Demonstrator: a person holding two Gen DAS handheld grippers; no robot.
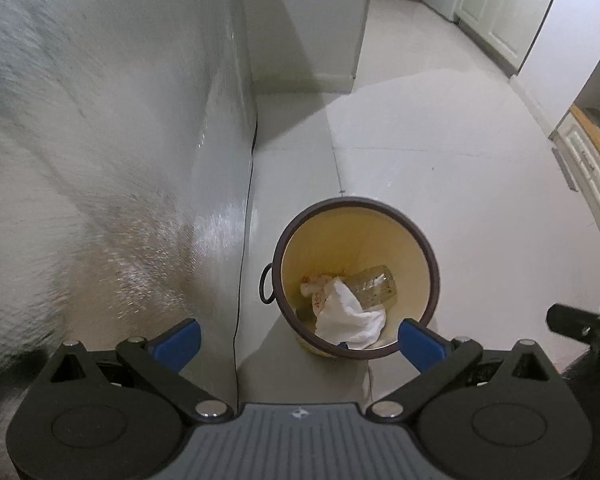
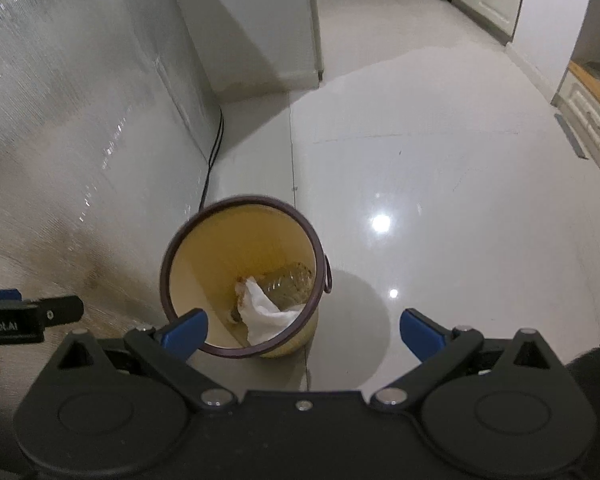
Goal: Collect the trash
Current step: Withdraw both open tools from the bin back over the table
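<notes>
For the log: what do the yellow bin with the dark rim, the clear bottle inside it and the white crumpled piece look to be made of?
Yellow bin with the dark rim: apparently smooth moulded plastic, with an even matte inner wall. Clear bottle: thin transparent plastic, see-through and dented. White crumpled piece: soft tissue or cloth, folded and matte; which one is unclear. Both the left gripper and right gripper are open.
</notes>
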